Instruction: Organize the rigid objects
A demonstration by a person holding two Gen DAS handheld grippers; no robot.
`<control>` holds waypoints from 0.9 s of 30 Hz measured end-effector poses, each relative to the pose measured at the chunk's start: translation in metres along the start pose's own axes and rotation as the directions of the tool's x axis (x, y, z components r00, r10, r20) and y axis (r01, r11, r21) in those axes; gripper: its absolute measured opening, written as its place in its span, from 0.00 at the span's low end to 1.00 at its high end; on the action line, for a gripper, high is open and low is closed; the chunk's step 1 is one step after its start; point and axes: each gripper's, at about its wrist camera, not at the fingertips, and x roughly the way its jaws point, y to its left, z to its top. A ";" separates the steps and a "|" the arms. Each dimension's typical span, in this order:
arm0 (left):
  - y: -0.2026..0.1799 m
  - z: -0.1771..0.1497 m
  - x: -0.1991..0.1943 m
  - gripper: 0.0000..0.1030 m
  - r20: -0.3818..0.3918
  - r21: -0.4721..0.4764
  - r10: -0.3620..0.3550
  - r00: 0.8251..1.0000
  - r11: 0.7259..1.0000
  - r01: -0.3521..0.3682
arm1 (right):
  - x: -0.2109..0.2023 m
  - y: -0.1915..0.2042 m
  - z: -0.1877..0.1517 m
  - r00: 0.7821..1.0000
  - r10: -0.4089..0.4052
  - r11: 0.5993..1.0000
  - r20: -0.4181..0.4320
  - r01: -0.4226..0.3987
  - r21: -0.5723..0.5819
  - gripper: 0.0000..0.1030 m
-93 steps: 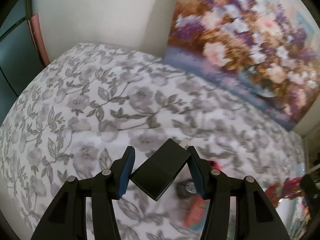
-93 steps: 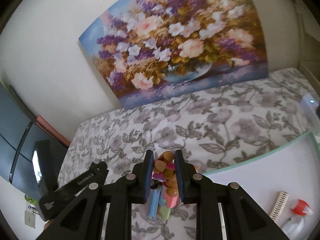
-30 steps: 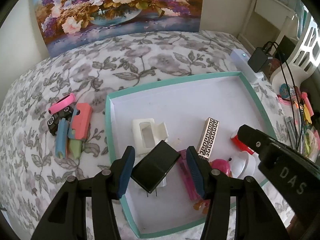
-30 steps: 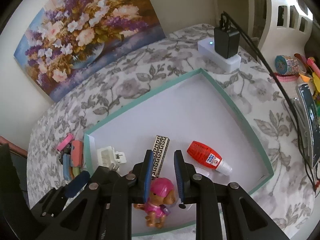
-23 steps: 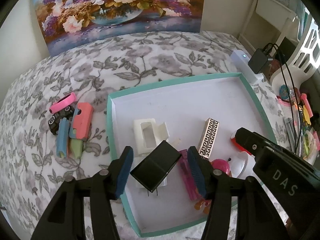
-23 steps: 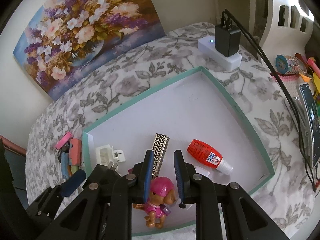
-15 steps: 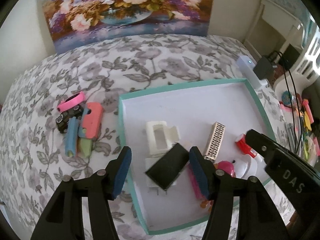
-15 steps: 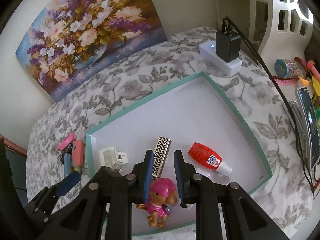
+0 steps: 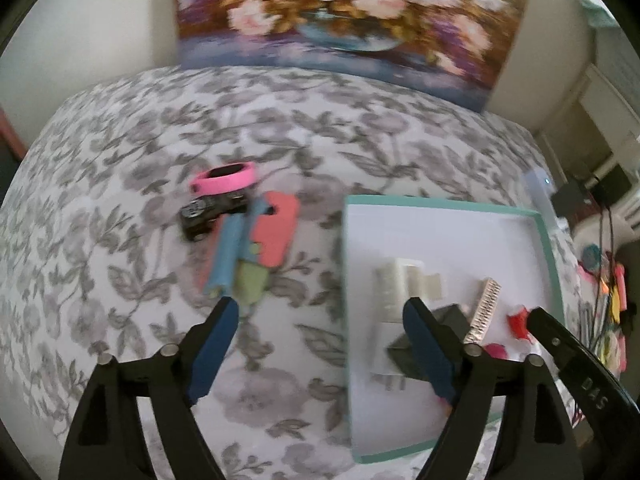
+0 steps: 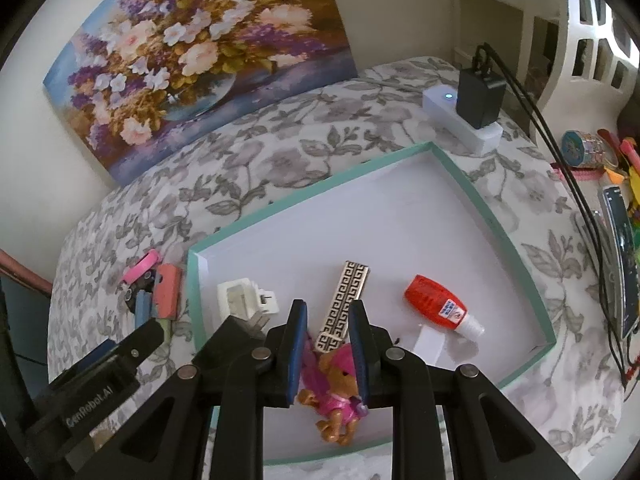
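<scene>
My left gripper (image 9: pixel 321 309) hangs over the flowered bedspread (image 9: pixel 120 264), its jaws opening wide with nothing between them. Just ahead lies a pile: pink ring (image 9: pixel 224 178), black toy car (image 9: pixel 204 216), blue stick (image 9: pixel 228 256), coral piece (image 9: pixel 276 232) and green piece (image 9: pixel 250 280). The black charger (image 9: pixel 444 318) lies loose in the teal-rimmed tray (image 10: pixel 516 248), partly behind my right-hand finger, next to a white adapter (image 10: pixel 240 298). My right gripper (image 10: pixel 327 312) is shut on a pink toy dog (image 10: pixel 340 376), low over the tray floor.
A patterned strip (image 10: pixel 344 300) and a red bottle (image 10: pixel 436 306) also lie in the tray. A white power strip (image 10: pixel 452 120) with a plugged black adapter and cables sits behind it. A phone (image 10: pixel 620 264) and small clutter are at the right. A flower painting (image 10: pixel 192 52) leans on the wall.
My left gripper opened and let go of the black charger, which now lies in the tray. It then swung left, toward the pile on the bedspread. The right gripper stayed put.
</scene>
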 end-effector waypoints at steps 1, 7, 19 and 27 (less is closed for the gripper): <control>0.005 0.000 0.000 0.83 -0.001 -0.012 0.007 1.000 1.000 -0.007 | 0.000 0.002 -0.001 1.000 -0.004 1.000 -0.002 0.004 -0.003 0.24; 0.032 -0.005 0.000 0.94 -0.010 -0.066 0.057 0.998 0.996 -0.058 | 0.001 0.020 -0.006 1.000 -0.025 0.998 -0.011 0.025 -0.050 0.37; 0.064 -0.008 -0.017 0.94 0.026 -0.113 0.092 0.995 0.990 -0.088 | -0.002 0.042 -0.017 0.999 -0.053 0.993 -0.005 0.052 -0.102 0.68; 0.087 -0.012 -0.024 0.94 0.021 -0.138 0.102 0.995 0.986 -0.098 | 0.000 0.053 -0.024 0.999 -0.050 0.991 -0.012 0.048 -0.123 0.79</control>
